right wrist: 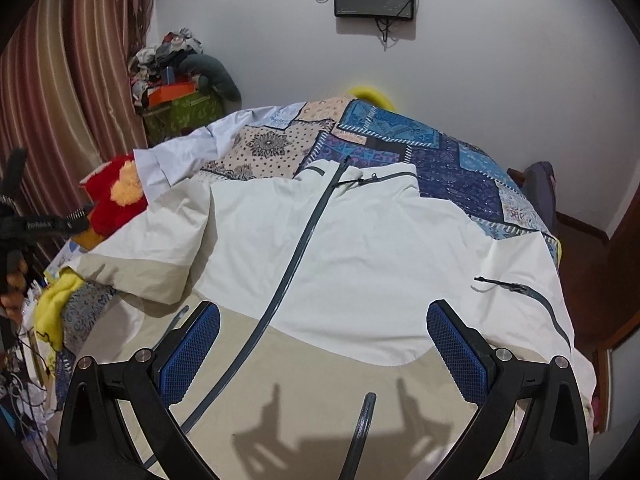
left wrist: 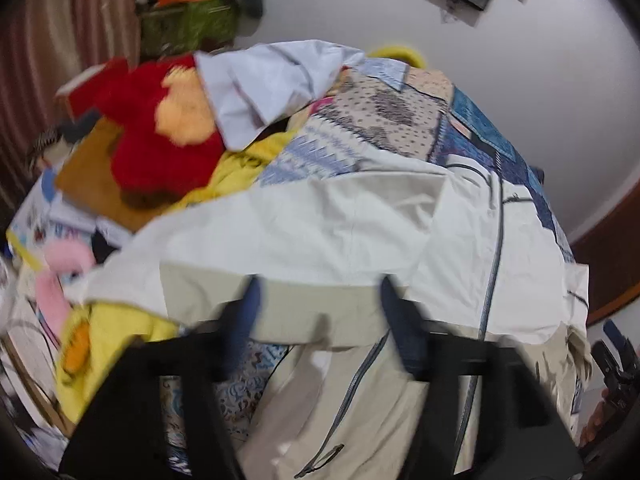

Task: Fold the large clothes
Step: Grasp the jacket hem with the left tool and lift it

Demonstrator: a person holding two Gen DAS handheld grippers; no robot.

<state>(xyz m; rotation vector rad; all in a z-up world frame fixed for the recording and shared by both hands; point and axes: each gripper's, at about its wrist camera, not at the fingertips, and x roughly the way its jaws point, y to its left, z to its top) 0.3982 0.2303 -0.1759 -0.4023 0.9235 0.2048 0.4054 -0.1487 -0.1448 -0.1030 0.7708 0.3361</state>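
Folding a big jacket like this goes best when the flap gets laid down flat before the next grab, and that looks like the step in hand. The white and beige jacket [right wrist: 360, 248] lies spread on the bed [right wrist: 460, 168], front up, its grey zipper [right wrist: 296, 264] running away from the right tongs [right wrist: 324, 344] toward the collar. In the left wrist view, a sleeve or side panel [left wrist: 304, 240] is already turned in over the body, its beige cuff end sitting just ahead of the left tongs [left wrist: 320, 292].

The left tongs are released: jaws apart, nothing pinched between them, though that view is blurry, so whether a pad brushes the cloth can't be told. The right tongs hang wide open above the beige hem, zipper passing between the jaws, not gripping anything; their shadow falls on the hem below.

Best guess at doing it well: the person checks that the folded flap lies smooth, then takes the opposite side out past the right jaw, near the pocket zipper [right wrist: 516, 288], and brings it across to match. Pinching cloth only, not zipper tape, should keep the fold from skewing. The red plush toy [right wrist: 116, 196] and yellow cloth [right wrist: 56, 296] off beyond the left jaw could snag the edge if it drags that way.
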